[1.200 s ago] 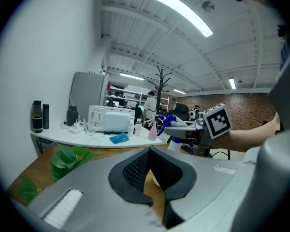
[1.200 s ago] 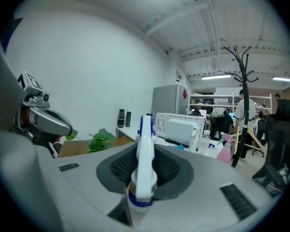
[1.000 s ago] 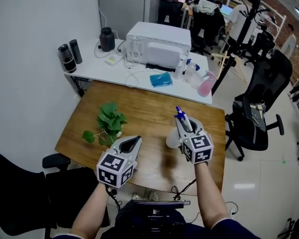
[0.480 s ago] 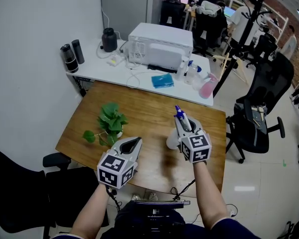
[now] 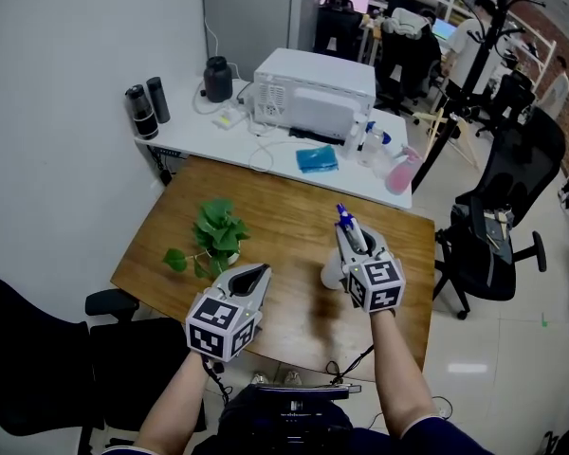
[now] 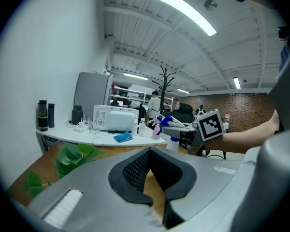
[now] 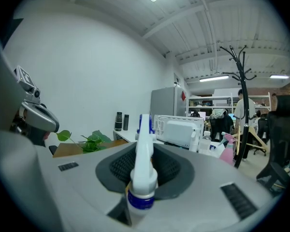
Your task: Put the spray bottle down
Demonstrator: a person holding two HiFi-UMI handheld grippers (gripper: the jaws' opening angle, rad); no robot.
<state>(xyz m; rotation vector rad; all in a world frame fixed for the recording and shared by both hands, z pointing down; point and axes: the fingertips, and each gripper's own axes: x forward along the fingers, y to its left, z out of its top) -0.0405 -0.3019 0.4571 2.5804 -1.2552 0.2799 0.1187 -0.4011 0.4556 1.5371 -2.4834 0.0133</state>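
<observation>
A leafy green plant (image 5: 213, 235) sits toward the left end of the brown wooden bench (image 5: 284, 207), whose top is smooth, with the grain running along its length.

My left gripper (image 5: 263, 268) hangs just right of the plant, above the bench's near edge. It has a smooth grey plastic shell with a black-and-white marker cube at the back. Its dark pads are ribbed on the inner faces and bow outward. The tips of these jaws meet and leave only a lens-shaped gap behind them. Bare wood shows through that gap, and nothing is in it.

My right gripper (image 5: 353, 238) is farther right, over the bench's right half and well apart from the left one. It has the same grey shell and black ribbed pads. The spray bottle (image 5: 333, 273) stands upright between its jaws. The bottle has a round white plastic body and a narrow white neck with a blue collar, and its white and blue trigger head pokes up past the tips. The pads sit against the neck on both sides, just above the collar. These jaws are about half spread and are opening, with the bottle between them. The body hangs low, at the wood or just over it, and I cannot tell whether the base touches the bench.
</observation>
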